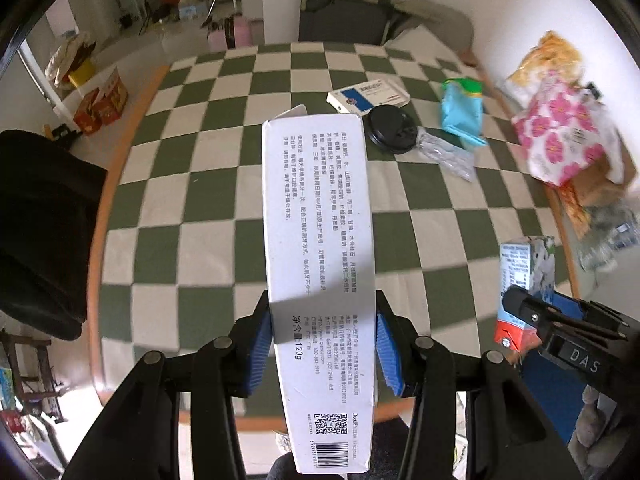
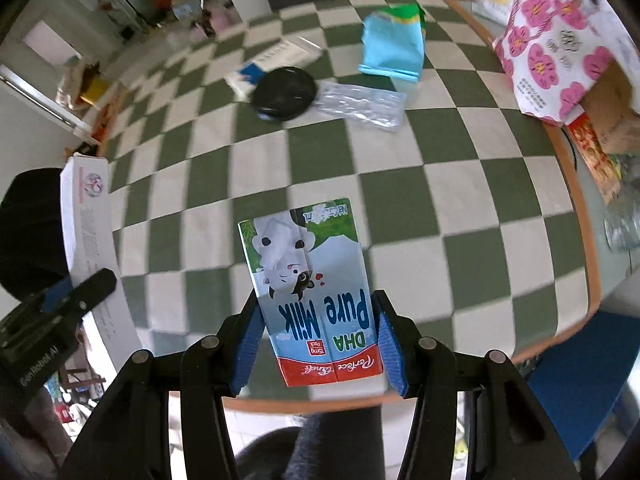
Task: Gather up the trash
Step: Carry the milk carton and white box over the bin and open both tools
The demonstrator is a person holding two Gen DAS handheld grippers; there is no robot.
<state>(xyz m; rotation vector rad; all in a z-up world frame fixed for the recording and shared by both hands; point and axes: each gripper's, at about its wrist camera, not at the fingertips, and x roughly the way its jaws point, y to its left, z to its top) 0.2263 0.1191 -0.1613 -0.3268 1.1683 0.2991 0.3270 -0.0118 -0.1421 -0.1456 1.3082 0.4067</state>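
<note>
The left gripper points steeply down over the counter, which is covered with a green and white checked cloth, and its jaws are closed on a long white box printed with small text, a square code and a barcode — the blue pads press on both long sides of the box, and the box is lifted off the cloth. In the right wrist view the same white box appears at the left edge with the left gripper around it. Further along, the right gripper also points down, and its jaws grip a milk carton with the words "Pure Milk" and a cartoon cow, held upside down to the camera and raised above the counter. In the left wrist view this milk carton is at the right side, inside the right gripper. On the far part of the cloth, more things lie close together: a flat white and blue box, a black round lid just beside it, a clear plastic blister pack touching the lid, and a light blue bag with a green top. At the right edge of the counter stands a bag with pink flowers — behind it is a yellow-orange package.
</note>
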